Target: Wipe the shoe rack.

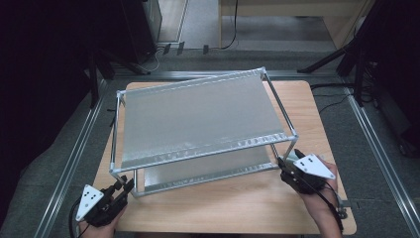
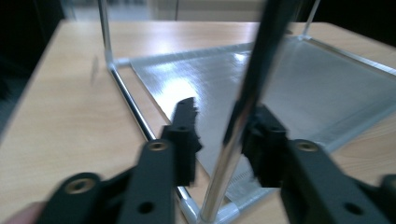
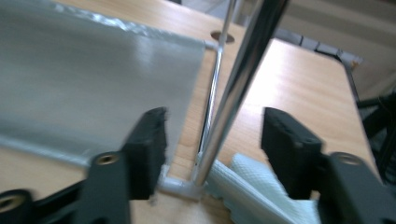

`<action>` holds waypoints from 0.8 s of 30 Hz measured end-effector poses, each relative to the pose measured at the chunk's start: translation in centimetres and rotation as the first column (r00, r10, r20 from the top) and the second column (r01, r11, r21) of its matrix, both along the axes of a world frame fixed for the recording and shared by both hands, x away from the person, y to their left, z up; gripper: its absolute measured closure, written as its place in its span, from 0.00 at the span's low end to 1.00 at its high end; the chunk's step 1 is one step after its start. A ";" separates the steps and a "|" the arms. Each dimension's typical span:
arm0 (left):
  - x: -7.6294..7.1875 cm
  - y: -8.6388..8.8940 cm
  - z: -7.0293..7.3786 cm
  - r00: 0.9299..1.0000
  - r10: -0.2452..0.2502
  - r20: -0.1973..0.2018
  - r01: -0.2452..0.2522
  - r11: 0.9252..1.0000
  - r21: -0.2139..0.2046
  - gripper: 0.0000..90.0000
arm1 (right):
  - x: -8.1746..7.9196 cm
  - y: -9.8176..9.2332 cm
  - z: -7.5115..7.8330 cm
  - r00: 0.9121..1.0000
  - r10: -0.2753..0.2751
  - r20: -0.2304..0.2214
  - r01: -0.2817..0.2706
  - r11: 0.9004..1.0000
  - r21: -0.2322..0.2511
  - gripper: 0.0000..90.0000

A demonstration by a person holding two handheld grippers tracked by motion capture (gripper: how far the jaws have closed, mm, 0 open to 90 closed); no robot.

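While the two-tier silver metal rack [image 1: 198, 124] stands on the wooden desk [image 1: 237, 208], both grippers' fingers are spread loose around its front corner posts, so the release looks in hand, and backing clear comes next.

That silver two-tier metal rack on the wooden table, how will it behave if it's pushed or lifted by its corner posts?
The silver two-tier metal rack probably stays stiff: thin tube frame, flat sheet shelves. It looks light for its size, so likely slides on the smooth wooden table. The polished corner post may slip between open jaws.
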State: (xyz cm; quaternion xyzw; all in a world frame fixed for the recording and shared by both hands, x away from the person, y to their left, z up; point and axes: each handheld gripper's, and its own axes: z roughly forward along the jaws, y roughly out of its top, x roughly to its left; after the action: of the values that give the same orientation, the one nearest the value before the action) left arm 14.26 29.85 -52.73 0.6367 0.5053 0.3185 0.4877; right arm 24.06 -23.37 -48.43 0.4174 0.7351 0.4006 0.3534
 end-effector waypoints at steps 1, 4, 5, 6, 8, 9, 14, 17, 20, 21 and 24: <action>0.0 -0.2 0.0 1.000 -0.002 0.007 0.002 1.000 0.012 0.84 | -0.5 -0.5 0.5 1.000 -0.001 0.005 0.001 1.000 0.011 0.42; -0.1 -0.3 0.0 1.000 -0.001 0.006 0.001 1.000 0.022 0.88 | -1.6 -3.1 1.9 0.995 -0.100 0.003 0.100 0.990 0.099 0.44; -0.2 -0.2 0.0 1.000 -0.010 0.005 0.010 0.999 0.032 0.88 | -1.7 -4.0 2.0 0.988 -0.156 -0.008 0.156 0.981 0.113 0.46; -0.3 -0.2 0.1 1.000 -0.021 0.004 0.021 0.999 0.036 0.88 | -1.7 -4.8 1.9 0.978 -0.208 -0.024 0.209 0.969 0.130 0.47; -0.6 -0.1 0.1 0.999 -0.039 0.001 0.039 0.999 0.031 0.88 | -1.7 -6.1 1.3 0.959 -0.277 -0.062 0.284 0.944 0.166 0.49; -0.7 -0.1 0.1 0.999 -0.043 0.001 0.043 0.999 0.023 0.88 | -1.6 -6.5 0.8 0.951 -0.298 -0.084 0.309 0.935 0.173 0.49; -0.8 -0.1 0.1 1.000 -0.007 0.017 0.007 1.000 -0.025 0.76 | -1.3 -6.4 -0.9 0.911 -0.388 -0.142 0.405 0.907 0.118 0.43; -0.7 -0.2 0.2 1.000 -0.001 0.030 0.001 1.000 -0.015 0.75 | -0.9 -6.3 -2.0 0.896 -0.392 -0.208 0.427 0.890 0.161 0.39; -0.6 -0.5 0.2 1.000 -0.002 0.031 0.003 1.000 -0.015 0.76 | -0.3 -6.1 -3.3 0.881 -0.382 -0.280 0.439 0.880 0.181 0.37; -0.6 -0.6 0.2 1.000 -0.006 0.029 0.006 1.000 -0.006 0.77 | -0.1 -5.9 -3.7 0.880 -0.375 -0.292 0.433 0.886 0.166 0.37; -0.5 -0.9 0.1 1.000 -0.010 0.025 0.010 1.000 0.014 0.80 | 0.0 -5.2 -4.6 0.890 -0.360 -0.278 0.394 0.916 0.075 0.53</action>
State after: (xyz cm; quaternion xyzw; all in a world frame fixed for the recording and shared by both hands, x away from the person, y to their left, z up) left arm 13.77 28.91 -52.66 0.6386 0.4939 0.3274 0.4910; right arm 24.07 -28.54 -53.05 0.6229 0.6521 0.3131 0.2978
